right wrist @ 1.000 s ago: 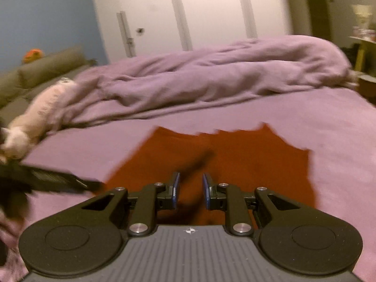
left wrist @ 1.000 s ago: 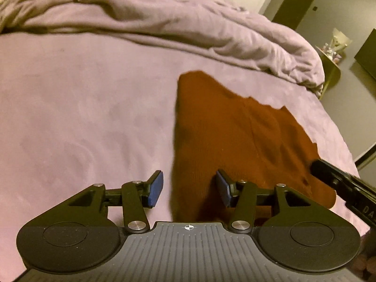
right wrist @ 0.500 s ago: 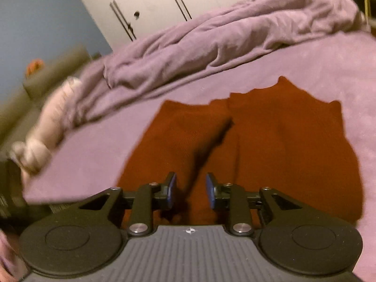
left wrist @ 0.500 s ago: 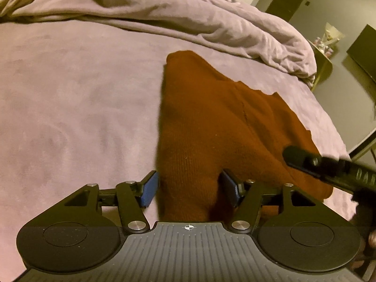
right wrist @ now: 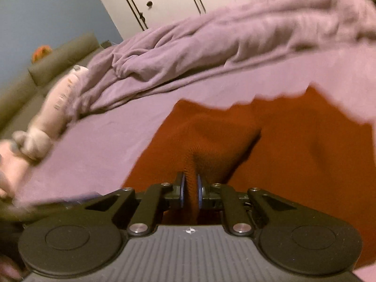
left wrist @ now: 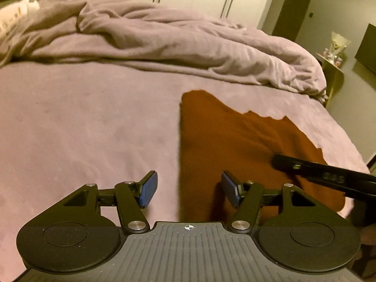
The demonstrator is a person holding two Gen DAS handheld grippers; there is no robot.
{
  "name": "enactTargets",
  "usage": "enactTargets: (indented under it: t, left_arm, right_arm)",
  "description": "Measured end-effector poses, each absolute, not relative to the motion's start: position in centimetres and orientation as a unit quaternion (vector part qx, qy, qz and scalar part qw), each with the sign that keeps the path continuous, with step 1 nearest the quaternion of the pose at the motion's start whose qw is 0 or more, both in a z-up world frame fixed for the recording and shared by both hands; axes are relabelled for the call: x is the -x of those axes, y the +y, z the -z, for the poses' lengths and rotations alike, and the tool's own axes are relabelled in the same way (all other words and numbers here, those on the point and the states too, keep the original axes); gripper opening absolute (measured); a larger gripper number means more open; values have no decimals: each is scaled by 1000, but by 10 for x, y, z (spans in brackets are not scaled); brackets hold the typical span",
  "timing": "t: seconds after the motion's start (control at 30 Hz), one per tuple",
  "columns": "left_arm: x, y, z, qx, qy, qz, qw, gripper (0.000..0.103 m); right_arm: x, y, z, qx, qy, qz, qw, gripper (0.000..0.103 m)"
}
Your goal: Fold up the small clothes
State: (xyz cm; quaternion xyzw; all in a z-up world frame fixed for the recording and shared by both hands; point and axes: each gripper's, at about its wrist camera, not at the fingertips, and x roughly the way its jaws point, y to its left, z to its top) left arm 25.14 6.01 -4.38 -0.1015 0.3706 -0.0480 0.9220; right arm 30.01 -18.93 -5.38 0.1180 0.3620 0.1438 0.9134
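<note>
Now rust garment (right wrist: 293, 145) pinched in right tongs (right wrist: 190, 189), beneath spread left tongs (left wrist: 188, 189)

rust-orange knit garment (left wrist: 235, 145) lies mostly flat on lilac bed sheet (left wrist: 82, 122); near edge bunched up into a raised ridge (right wrist: 190, 164); far hem jagged

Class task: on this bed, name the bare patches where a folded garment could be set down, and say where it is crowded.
Bare sheet lies left of the rust garment, below the rumpled duvet. It is crowded where the right claw pinches the garment.
</note>
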Motion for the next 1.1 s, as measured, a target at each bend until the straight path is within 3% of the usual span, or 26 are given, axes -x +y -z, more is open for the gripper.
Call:
enactTargets:
  t: [0.27,0.4,0.67,0.73,0.8,1.0,1.07,1.1]
  left_arm:
    - [-266,58,70,160,417,82,891,68]
    - [-264,57,70,149,413,81,895,69]
    - [-265,55,72,153,416,78,893,70]
    - [-266,55,72,151,417,78,893,70]
    - [-266,55,71,150,418,78,893,70]
    - [-266,55,72,153,417,76,893,72]
    - [-266,53,74,154,417,75,892,72]
    - [-266,52,74,155,417,74,892,72]
  right_arm:
    - [-295,-198,71,-81,393,-113,909,12]
    - [-294,-222,60,-136,376,-95,912,33]
    - [-313,-255,89,-300,412,-127,851,40]
    - [-316,-254,93,-337,408,-141,837,59]
    - [-319,-257,98,-373,405,-158,820,63]
    - [-326,-230,87,-307,405,-167,845,62]
    - [-329,-216,81,-262,409,-166,858,57]
    - [-329,-210,79,-239,410,-165,865,50]
